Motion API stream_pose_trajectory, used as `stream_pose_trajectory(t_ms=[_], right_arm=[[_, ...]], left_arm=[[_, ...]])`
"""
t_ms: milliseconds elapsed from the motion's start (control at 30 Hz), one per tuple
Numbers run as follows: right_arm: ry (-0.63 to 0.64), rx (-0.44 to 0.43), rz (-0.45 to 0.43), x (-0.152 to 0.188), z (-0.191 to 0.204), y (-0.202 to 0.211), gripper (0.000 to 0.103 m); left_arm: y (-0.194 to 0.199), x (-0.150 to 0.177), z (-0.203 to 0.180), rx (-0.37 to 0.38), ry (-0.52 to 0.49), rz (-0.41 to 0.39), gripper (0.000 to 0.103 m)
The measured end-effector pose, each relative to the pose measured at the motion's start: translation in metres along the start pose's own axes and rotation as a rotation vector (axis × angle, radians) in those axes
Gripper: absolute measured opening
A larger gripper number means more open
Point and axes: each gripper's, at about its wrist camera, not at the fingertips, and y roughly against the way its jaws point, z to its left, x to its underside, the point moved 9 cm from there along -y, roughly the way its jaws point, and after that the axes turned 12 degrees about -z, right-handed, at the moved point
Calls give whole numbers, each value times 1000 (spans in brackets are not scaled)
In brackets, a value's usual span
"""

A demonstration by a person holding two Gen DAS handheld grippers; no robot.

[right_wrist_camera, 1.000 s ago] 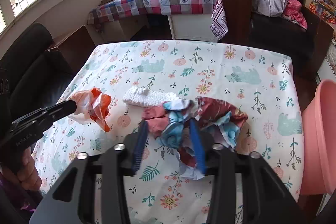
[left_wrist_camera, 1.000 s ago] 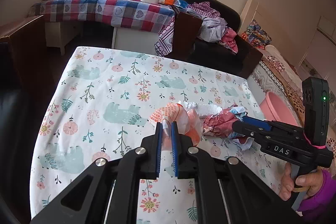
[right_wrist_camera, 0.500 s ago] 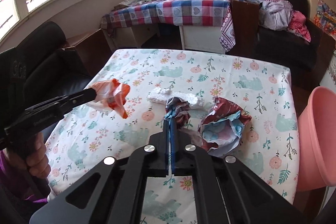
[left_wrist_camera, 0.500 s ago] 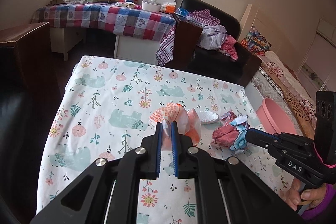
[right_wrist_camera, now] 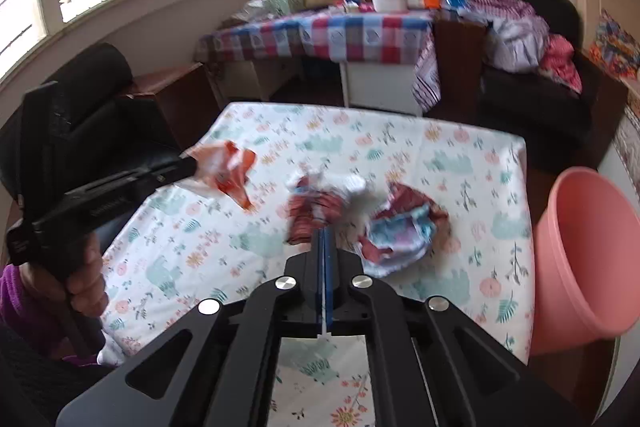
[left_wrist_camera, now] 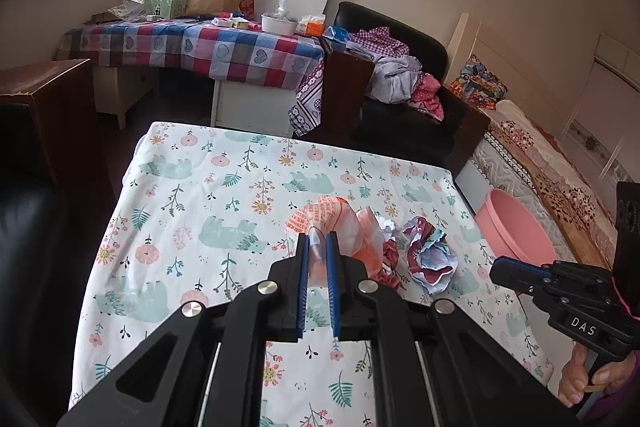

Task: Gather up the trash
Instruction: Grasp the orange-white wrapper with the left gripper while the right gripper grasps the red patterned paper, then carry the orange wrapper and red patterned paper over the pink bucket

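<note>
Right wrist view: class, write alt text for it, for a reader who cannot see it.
The right gripper is shut on a red-and-white crumpled wrapper above a floral tablecloth. At left, the left gripper holds an orange-and-white plastic bag. Another crumpled wrapper lies on the cloth, and a pink basin stands at right.

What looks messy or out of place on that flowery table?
Crumpled trash. One red-and-blue wrapper wad lies loose on the tablecloth. The left claw pinches an orange-and-white bag; the right claw holds a reddish scrap. Nothing looks spilled.
</note>
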Motion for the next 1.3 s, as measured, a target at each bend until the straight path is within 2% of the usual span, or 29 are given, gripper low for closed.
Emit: stream_pose_trajectory(t_ms=[33, 100, 133, 233, 333, 500, 700, 800, 867, 1133, 1300], right_arm=[[-20, -7, 19, 3, -1, -4, 27], [-39, -32, 35, 7, 3, -14, 40], [-39, -40, 43, 8, 6, -19, 43], [-5, -68, 79, 10, 23, -43, 43], [29, -47, 108, 12, 31, -67, 43], [10, -17, 174, 23, 28, -95, 43], [-18, 52, 200, 36, 14, -107, 43], [-38, 53, 181, 35, 5, -109, 43], [-58, 36, 167, 33, 2, -106, 32], [-10, -32, 74, 16, 15, -70, 32], [8, -37, 17, 2, 14, -41, 32]], left_arm=[[0, 1, 1, -1, 0, 2, 8], [-1, 2, 4, -3, 3, 6, 8], [-1, 2, 6, -7, 7, 8, 8], [-2, 4, 13, -14, 20, 12, 8], [-2, 5, 19, -21, 27, 15, 8], [-3, 8, 28, -30, 49, 22, 8], [-8, 13, 32, -32, 65, 35, 8], [-8, 14, 31, -31, 61, 36, 8], [-6, 13, 30, -30, 61, 33, 8], [-4, 3, 15, -21, 33, 17, 8], [-7, -7, -7, -5, -2, 7, 8]])
